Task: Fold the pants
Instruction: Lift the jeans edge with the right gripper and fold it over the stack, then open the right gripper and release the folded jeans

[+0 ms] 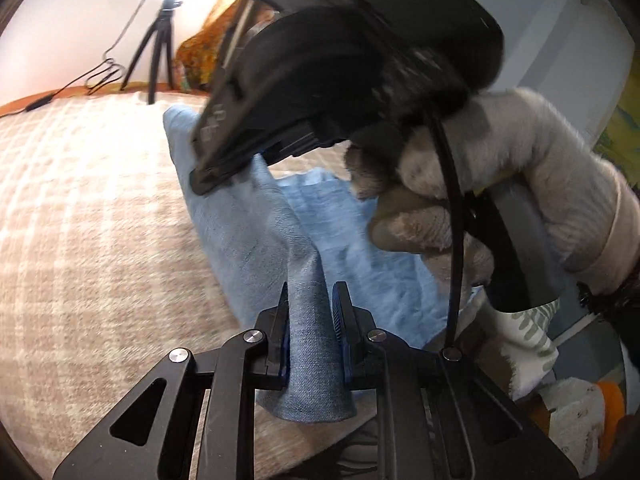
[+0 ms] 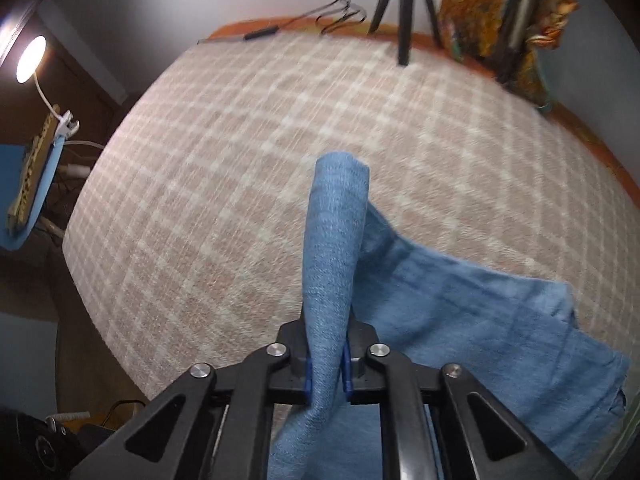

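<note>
Light blue denim pants [image 1: 352, 248] lie on a beige checked bedspread [image 1: 92, 208]. My left gripper [image 1: 311, 300] is shut on a bunched fold of the pants, lifted off the bed. My right gripper [image 1: 224, 176], held by a gloved hand, shows in the left wrist view above and ahead, pinching another part of the same edge. In the right wrist view my right gripper [image 2: 326, 364] is shut on a raised roll of the pants [image 2: 336, 240], and the rest of the cloth [image 2: 480, 320] spreads to the right on the bedspread [image 2: 240, 160].
A black tripod [image 1: 156, 52] [image 2: 404, 4] and a cable [image 2: 340, 12] stand at the bed's far edge by the wall. Orange patterned cloth [image 2: 504, 12] hangs at the far right. A lamp [image 2: 30, 58] and a blue shelf [image 2: 32, 184] are left of the bed.
</note>
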A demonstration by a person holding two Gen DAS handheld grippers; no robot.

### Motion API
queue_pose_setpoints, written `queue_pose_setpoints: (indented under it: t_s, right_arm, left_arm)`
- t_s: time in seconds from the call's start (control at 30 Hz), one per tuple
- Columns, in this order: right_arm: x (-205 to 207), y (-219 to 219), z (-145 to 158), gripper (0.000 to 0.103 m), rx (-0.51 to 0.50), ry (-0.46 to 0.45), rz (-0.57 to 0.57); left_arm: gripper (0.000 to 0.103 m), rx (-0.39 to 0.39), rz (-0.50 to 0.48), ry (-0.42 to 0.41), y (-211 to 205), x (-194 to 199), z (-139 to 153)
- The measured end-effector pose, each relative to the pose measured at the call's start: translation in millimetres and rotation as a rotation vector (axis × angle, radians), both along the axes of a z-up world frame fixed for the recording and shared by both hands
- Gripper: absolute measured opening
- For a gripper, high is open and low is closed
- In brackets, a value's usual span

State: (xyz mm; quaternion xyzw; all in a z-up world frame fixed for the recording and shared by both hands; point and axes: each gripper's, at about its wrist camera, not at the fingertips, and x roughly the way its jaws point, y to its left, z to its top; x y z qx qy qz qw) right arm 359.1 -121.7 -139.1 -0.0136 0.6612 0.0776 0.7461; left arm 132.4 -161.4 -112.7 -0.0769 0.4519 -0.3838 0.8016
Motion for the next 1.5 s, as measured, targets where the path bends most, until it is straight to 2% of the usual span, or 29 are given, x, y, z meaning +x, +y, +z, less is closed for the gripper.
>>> queue_pose_setpoints:
  t_s: [0.3, 0.63, 0.7, 0.8, 0.83, 0.87, 0.9, 0.93, 0.97, 1.07, 1.17, 1.2, 1.3, 1.37, 1.5]
  right_arm:
    - [-24, -76, 45, 0.003, 0.001, -0.109, -0.102]
    - [-60, -161, 68, 0.002, -0.078, -0.170, -0.188]
    - [-66, -175, 69, 0.002, -0.104, -0.173, -0.191]
    - [-76, -204, 70, 0.002, -0.109, -0.181, -0.212]
    - [-78, -210, 69, 0.002, -0.112, -0.183, -0.221]
    - [-81, -217, 68, 0.002, -0.115, -0.186, -0.229]
    - [-84, -223, 66, 0.002, -0.122, -0.190, -0.238]
    - [-88, -231, 63, 0.002, -0.136, -0.193, -0.246]
    - [-92, -238, 60, 0.002, -0.141, -0.194, -0.256]
    - [-101, -258, 50, 0.002, -0.145, -0.195, -0.294]
    - [-107, -272, 40, 0.002, -0.143, -0.201, -0.324]
    - [-110, -278, 37, 0.002, -0.141, -0.202, -0.336]
    - [-113, -284, 32, 0.002, -0.163, -0.205, -0.340]
    - [-116, -290, 30, 0.002, -0.176, -0.201, -0.343]
    - [-124, -307, 38, 0.002, -0.193, -0.209, -0.343]
  left_arm:
    - [0.016, -0.037, -0.144, -0.014, -61, -2, 25]
    - [0.016, -0.061, -0.274, -0.014, -132, -12, 28]
    - [0.016, -0.056, -0.299, -0.015, -147, -14, 28]
    - [0.016, -0.010, -0.343, -0.062, -173, -23, 31]
    - [0.018, 0.000, -0.356, -0.069, -179, -25, 31]
    - [0.024, 0.001, -0.366, -0.062, -182, -26, 31]
    - [0.028, -0.007, -0.383, -0.040, -183, -26, 30]
    - [0.036, -0.013, -0.396, -0.020, -182, -27, 28]
    - [0.038, -0.013, -0.395, -0.015, -179, -28, 27]
    - [0.038, -0.003, -0.399, -0.015, -165, -27, 21]
    - [0.038, 0.068, -0.369, -0.071, -148, -21, 12]
    - [0.038, 0.101, -0.353, -0.060, -142, -12, 5]
    - [0.038, 0.136, -0.311, -0.008, -125, 13, -10]
    - [0.038, 0.145, -0.291, 0.016, -118, 34, -15]
    - [0.038, 0.155, -0.283, 0.020, -116, 47, -19]
